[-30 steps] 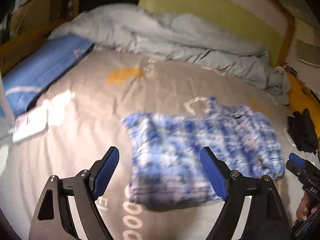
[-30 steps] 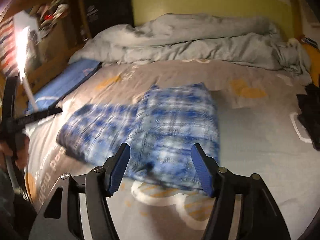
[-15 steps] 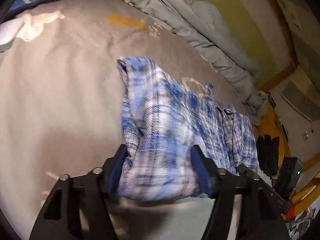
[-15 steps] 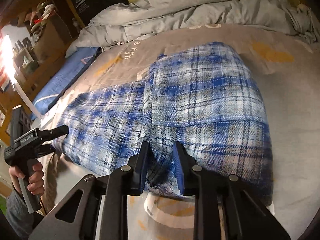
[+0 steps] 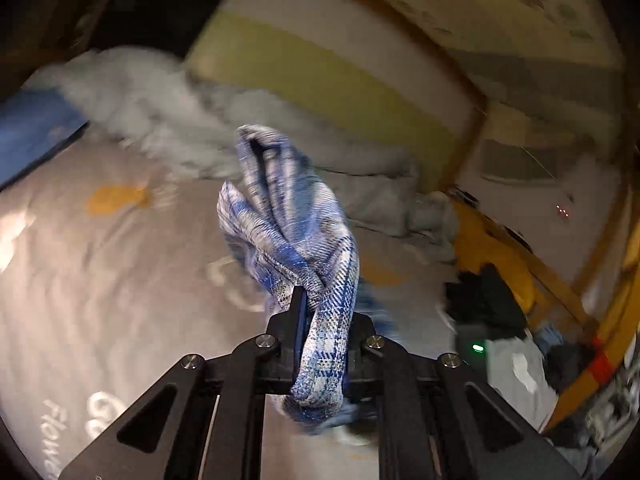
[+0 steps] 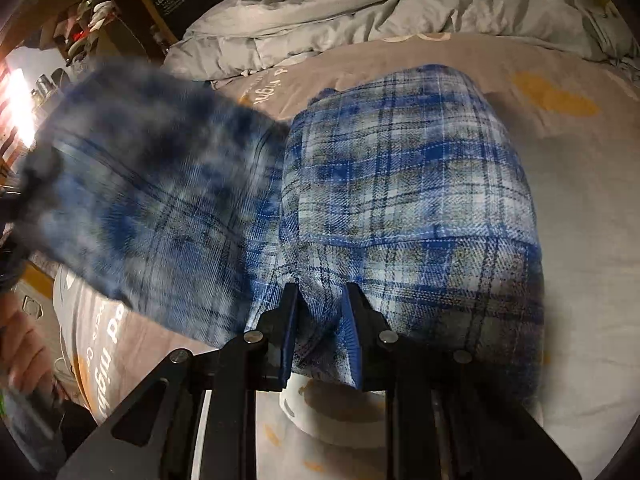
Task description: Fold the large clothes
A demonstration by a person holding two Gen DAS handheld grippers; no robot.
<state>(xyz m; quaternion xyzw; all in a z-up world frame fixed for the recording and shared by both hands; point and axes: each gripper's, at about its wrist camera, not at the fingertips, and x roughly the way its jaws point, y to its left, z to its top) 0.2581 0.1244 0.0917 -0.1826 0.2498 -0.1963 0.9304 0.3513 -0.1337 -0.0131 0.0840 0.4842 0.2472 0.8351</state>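
Blue-and-white plaid flannel, one shirt (image 6: 404, 184), lies across the middle of the bed (image 6: 580, 184) on a grey printed sheet. Two grippers are on it. The right gripper (image 6: 320, 328) points steeply down at the shirt's near hem; its two blue pads (image 6: 352, 332) have a fold of cloth between them and press on it, the jaws closing a little more. That part of the shirt rests flat on the sheet, with the folded right half sharp and clear.

The left gripper (image 5: 320, 344) has a bunched twist of the same shirt (image 5: 296, 240) clamped between its jaws, which are closing on it; the cloth stands up out of the jaws, clear of the sheet. From the right gripper's view that left side of the shirt is a blurred, raised flap toward the bed's left edge, and one hand (image 6: 24, 356) shows at the lower left, on a dark handle.

One rumpled grey duvet (image 6: 380, 12) is heaped along the head of the bed, against a yellow-and-white headboard (image 5: 344, 80). One blue pillow (image 5: 32, 132) sits at the far left corner. One small dark pile of cloth (image 5: 484, 296) lies near the right edge. Yellow patches, at least two, are printed on the sheet.
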